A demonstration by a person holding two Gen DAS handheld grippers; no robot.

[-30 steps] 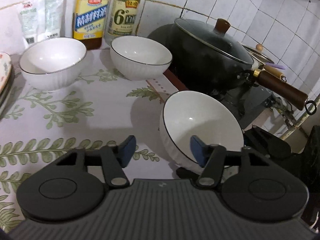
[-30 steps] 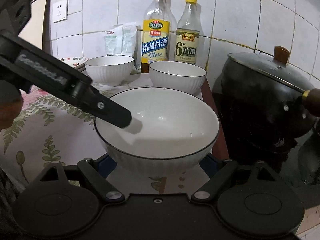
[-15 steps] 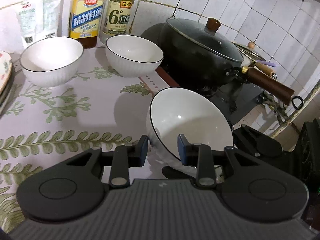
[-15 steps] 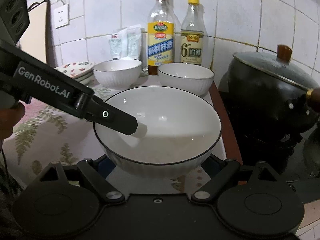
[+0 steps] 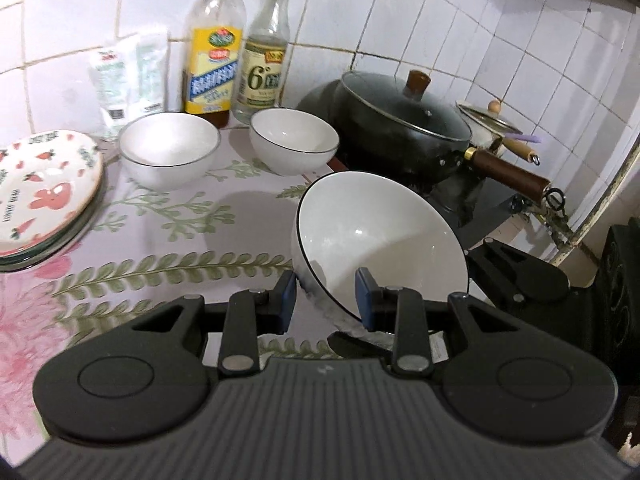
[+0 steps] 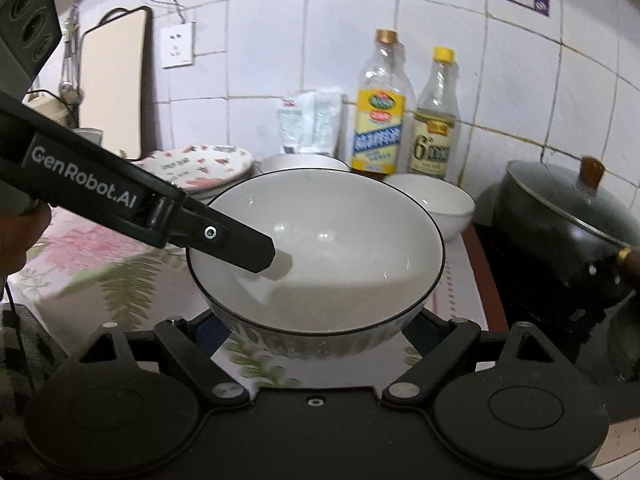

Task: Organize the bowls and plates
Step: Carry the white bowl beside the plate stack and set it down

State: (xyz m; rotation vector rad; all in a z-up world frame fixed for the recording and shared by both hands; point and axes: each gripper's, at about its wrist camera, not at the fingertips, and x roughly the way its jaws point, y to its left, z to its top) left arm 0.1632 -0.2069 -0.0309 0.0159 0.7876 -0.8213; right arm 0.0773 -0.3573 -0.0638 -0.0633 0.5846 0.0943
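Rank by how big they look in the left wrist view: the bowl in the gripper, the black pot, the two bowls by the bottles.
1. Black pot, roughly matched by the held bowl, which sits far nearer the camera, so order unsure.
2. Left back bowl and right back bowl look alike; no ranking.
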